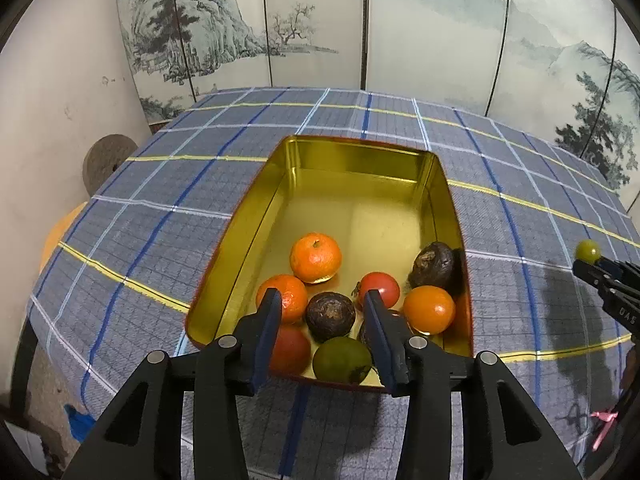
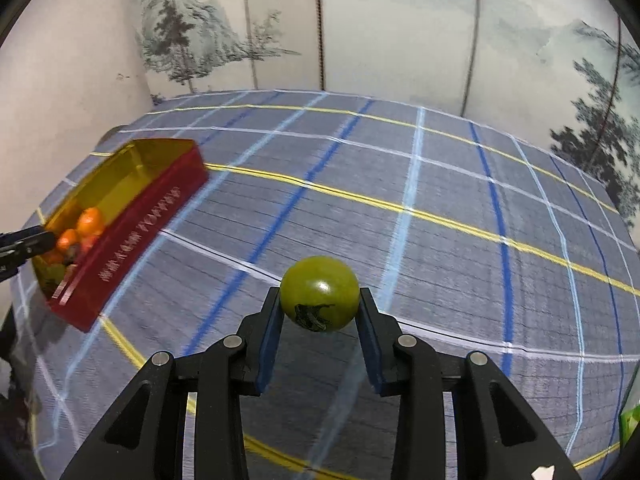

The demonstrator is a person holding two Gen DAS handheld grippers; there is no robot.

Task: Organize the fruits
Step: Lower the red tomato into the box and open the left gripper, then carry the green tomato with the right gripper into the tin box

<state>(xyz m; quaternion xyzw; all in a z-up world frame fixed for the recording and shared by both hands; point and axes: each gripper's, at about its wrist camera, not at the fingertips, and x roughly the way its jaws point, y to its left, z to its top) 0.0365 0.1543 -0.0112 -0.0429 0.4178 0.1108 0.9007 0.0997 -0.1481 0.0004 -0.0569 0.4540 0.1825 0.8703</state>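
Observation:
A red tin box with a gold inside (image 1: pixel 360 168) sits on the checked tablecloth and holds several fruits: oranges (image 1: pixel 315 257), red tomatoes (image 1: pixel 380 288), dark brown fruits (image 1: pixel 330 316) and a green fruit (image 1: pixel 341 359). My left gripper (image 1: pixel 322 312) is open, empty, just above the box's near end. My right gripper (image 2: pixel 320 304) is shut on a green tomato (image 2: pixel 319 293), held above the cloth to the right of the box (image 2: pixel 132 216). It also shows at the right edge of the left wrist view (image 1: pixel 587 251).
The blue-grey checked tablecloth (image 2: pixel 400 200) covers the table. A painted folding screen (image 1: pixel 360 20) stands behind it. A white wall (image 1: pixel 60 80) is at the left. A round brown object (image 1: pixel 106 158) sits beyond the table's left edge.

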